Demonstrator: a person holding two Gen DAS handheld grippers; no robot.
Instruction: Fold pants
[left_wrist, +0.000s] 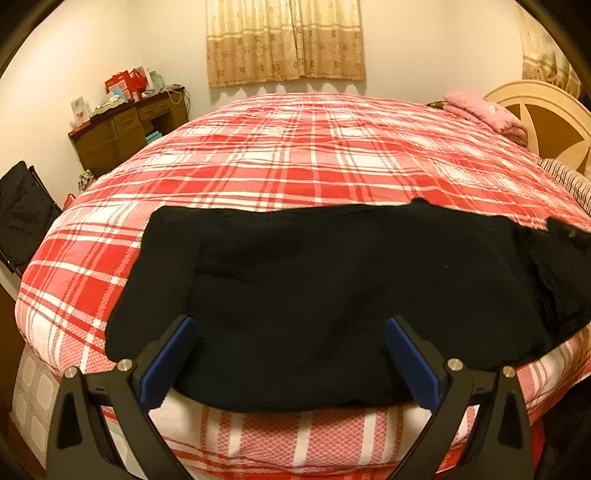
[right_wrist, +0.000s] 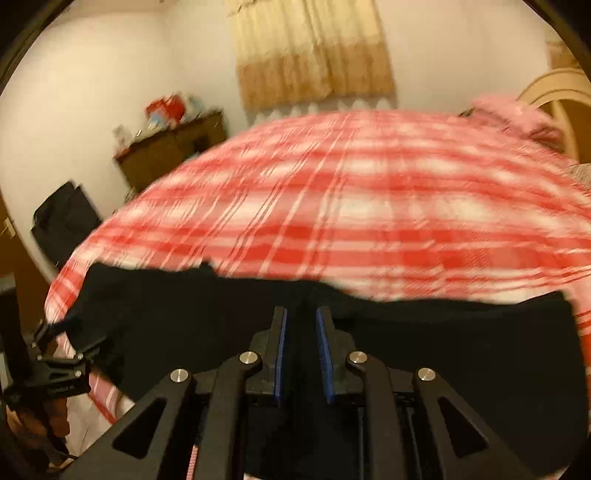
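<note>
Left wrist view: black pants (left_wrist: 332, 295) spread flat on the plaid bed (left_wrist: 314, 155), near its front edge.
Left tool (left_wrist: 290, 354) gapes wide over the near hem, holding nothing. Right tool (right_wrist: 301, 350) nearly closed; grip on cloth uncertain, picture blurred. Fabric looks soft, limp, light: likely best pinched at hem corners or the waistband.

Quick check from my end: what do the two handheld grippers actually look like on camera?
Both match: the left gripper and right gripper have matte black angular linkage arms with triangular cut-outs, round silver pivot bolts, and flat blue pads lining the inner faces of the fingers. No cables or sleeves are visible.
</note>
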